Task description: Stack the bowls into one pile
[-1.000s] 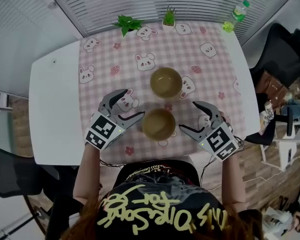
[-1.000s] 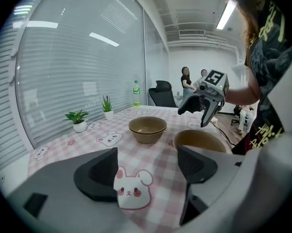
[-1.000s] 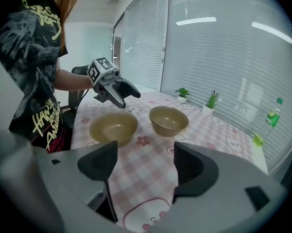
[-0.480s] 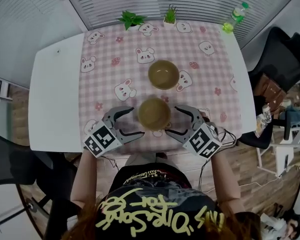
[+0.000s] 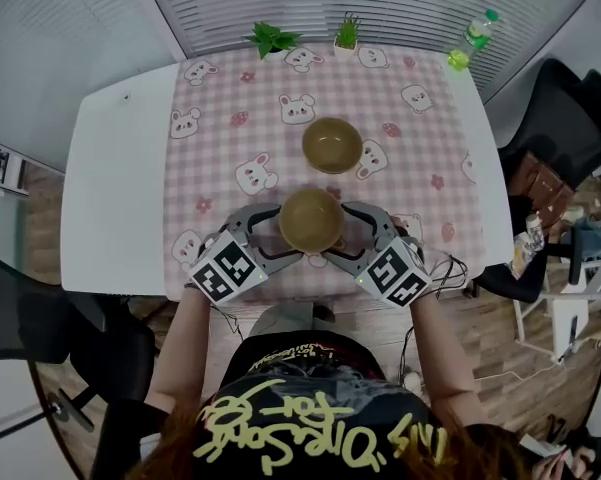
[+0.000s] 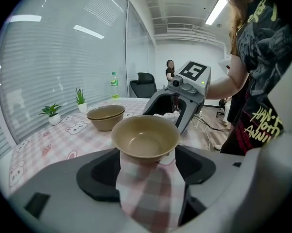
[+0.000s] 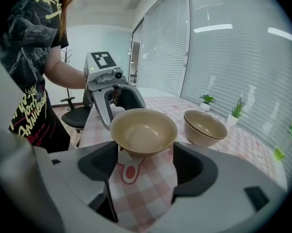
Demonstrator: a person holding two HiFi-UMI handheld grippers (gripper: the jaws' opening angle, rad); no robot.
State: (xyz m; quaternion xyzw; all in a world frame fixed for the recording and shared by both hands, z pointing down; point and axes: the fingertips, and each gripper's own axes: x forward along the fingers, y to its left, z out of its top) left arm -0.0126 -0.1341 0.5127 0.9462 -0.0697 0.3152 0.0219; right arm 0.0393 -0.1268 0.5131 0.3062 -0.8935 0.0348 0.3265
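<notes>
both moved in: left claw [image 5: 285, 233], right claw [image 5: 337, 232] open, left narrowing, round one bowl [image 5: 311, 218]; far bowl [image 5: 331, 144] apart.

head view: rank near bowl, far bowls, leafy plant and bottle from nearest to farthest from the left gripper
1. near bowl, just ahead of the left gripper
2. far bowls, centre, beyond it
3. leafy plant, far edge
4. bottle, far right corner

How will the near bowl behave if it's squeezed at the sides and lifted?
The near bowl looks rigid and thin-walled, so probably light and unlikely to flex. Its smooth sides taper toward a narrower base, so a side squeeze may let it slip; under the rim seems safer. A one-sided push could tip it on the cloth.
</notes>
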